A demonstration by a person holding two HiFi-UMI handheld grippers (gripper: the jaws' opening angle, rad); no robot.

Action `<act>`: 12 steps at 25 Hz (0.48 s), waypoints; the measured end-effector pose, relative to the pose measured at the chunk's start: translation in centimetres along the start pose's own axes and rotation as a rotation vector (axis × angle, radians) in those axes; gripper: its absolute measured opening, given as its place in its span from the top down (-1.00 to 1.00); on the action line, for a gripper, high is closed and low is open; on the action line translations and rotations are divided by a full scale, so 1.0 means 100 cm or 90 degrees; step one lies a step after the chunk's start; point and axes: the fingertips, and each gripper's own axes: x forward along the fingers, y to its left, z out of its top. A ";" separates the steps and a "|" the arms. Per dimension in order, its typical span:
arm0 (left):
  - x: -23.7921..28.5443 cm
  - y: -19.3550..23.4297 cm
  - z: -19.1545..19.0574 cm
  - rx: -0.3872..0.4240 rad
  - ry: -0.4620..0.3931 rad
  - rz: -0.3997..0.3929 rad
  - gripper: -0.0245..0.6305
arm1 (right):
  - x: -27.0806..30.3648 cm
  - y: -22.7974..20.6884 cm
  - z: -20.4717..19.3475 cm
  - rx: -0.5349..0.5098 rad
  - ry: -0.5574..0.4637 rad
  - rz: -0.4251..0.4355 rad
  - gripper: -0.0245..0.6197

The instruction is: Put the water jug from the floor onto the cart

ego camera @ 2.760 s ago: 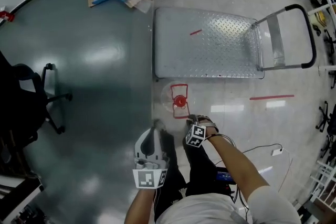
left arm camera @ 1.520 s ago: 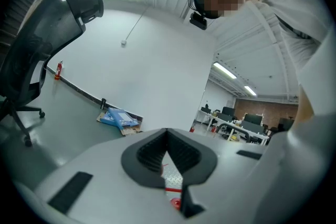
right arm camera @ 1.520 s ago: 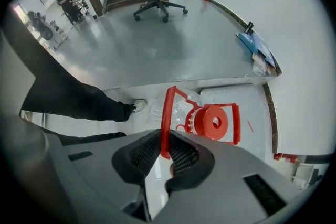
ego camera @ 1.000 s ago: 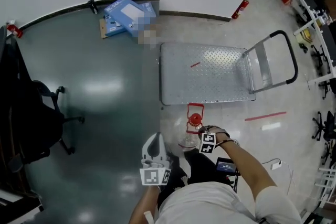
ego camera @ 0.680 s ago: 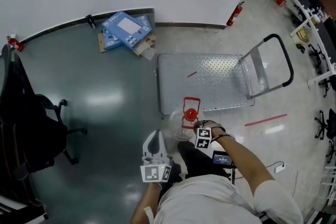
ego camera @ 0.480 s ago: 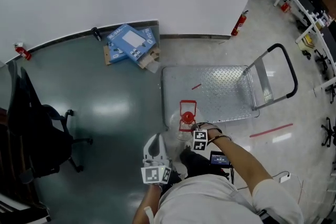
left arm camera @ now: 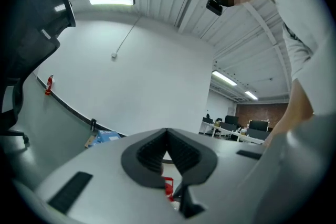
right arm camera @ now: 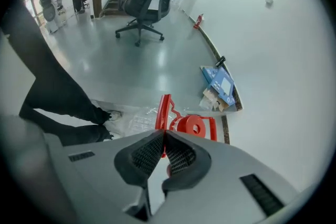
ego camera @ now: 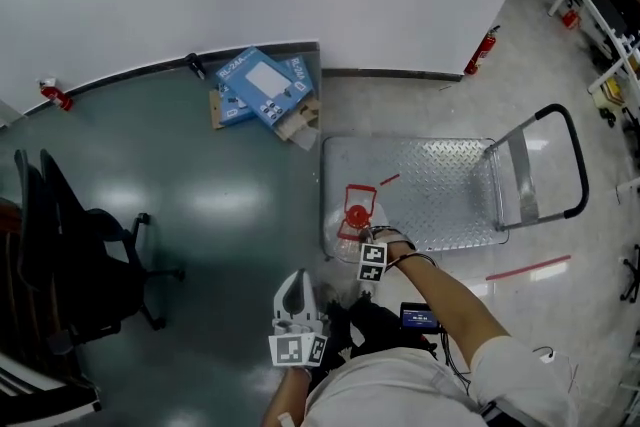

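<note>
Two jaws of the right gripper (right arm camera: 164, 140) have just been closing and now pinch the red handle (right arm camera: 164, 106) of the water jug (right arm camera: 134, 119), beside its red cap (right arm camera: 193, 126). The clear jug is at the corner of the cart (ego camera: 440, 183) nearest the person, over the steel deck; whether it rests there I cannot tell. The left gripper (left arm camera: 168, 139), jaws together and empty, hovers near the person's legs above the green floor (ego camera: 200, 215).

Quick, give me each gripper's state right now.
Left gripper: shut, nothing between its jaws.
Right gripper: jaws just closed, gripping the water jug by its red handle.
</note>
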 end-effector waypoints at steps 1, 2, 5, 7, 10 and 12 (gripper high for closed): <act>0.002 0.004 -0.001 0.000 0.005 0.004 0.92 | 0.003 -0.008 0.004 0.008 -0.006 -0.004 0.87; 0.005 0.009 -0.003 -0.001 0.009 0.006 0.92 | 0.006 -0.017 0.008 0.015 -0.011 -0.008 0.87; 0.017 0.021 -0.005 -0.005 0.012 0.007 0.91 | 0.013 -0.041 0.014 0.018 -0.013 -0.016 0.87; 0.023 0.026 -0.005 -0.009 0.012 0.007 0.92 | 0.015 -0.054 0.015 0.018 -0.009 -0.020 0.87; 0.030 0.031 -0.001 -0.007 0.009 0.002 0.92 | 0.013 -0.067 0.017 0.015 -0.007 -0.031 0.87; 0.033 0.032 0.001 -0.005 0.006 -0.003 0.92 | 0.010 -0.071 0.021 0.016 -0.013 -0.039 0.87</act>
